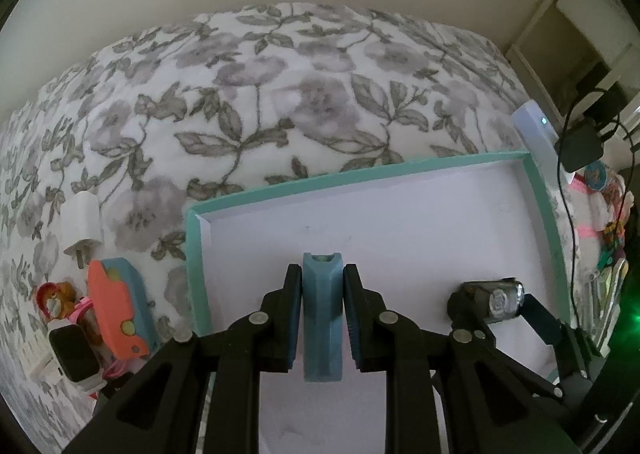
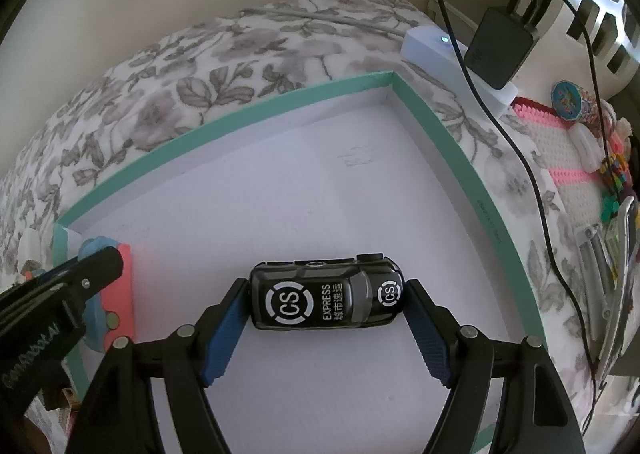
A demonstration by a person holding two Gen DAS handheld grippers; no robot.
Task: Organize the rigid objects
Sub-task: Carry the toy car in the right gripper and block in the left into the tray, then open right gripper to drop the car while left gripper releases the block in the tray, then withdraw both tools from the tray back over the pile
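A shallow box with a teal rim [image 1: 360, 170] [image 2: 240, 122] and a white floor lies on the floral bedspread. My left gripper [image 1: 322, 270] is shut on a blue and coral toy car [image 1: 322, 318], held on edge over the box's left part. In the right wrist view that toy car [image 2: 118, 294] shows beside a left finger [image 2: 94, 268], just inside the left rim. My right gripper [image 2: 327, 285] is shut lengthwise on a black toy car [image 2: 326, 300] marked "CS EXPRESS", low over the box floor. The left wrist view shows that black car [image 1: 498, 300] end-on.
Left of the box lie a second coral and blue toy car [image 1: 120, 310], a white plug [image 1: 82, 230], a smartwatch [image 1: 74, 350] and a small bear figure [image 1: 54, 296]. To the right are a white power strip [image 2: 436, 54], a black charger [image 2: 500, 50] with cables and a pink-white brick plate [image 2: 560, 142].
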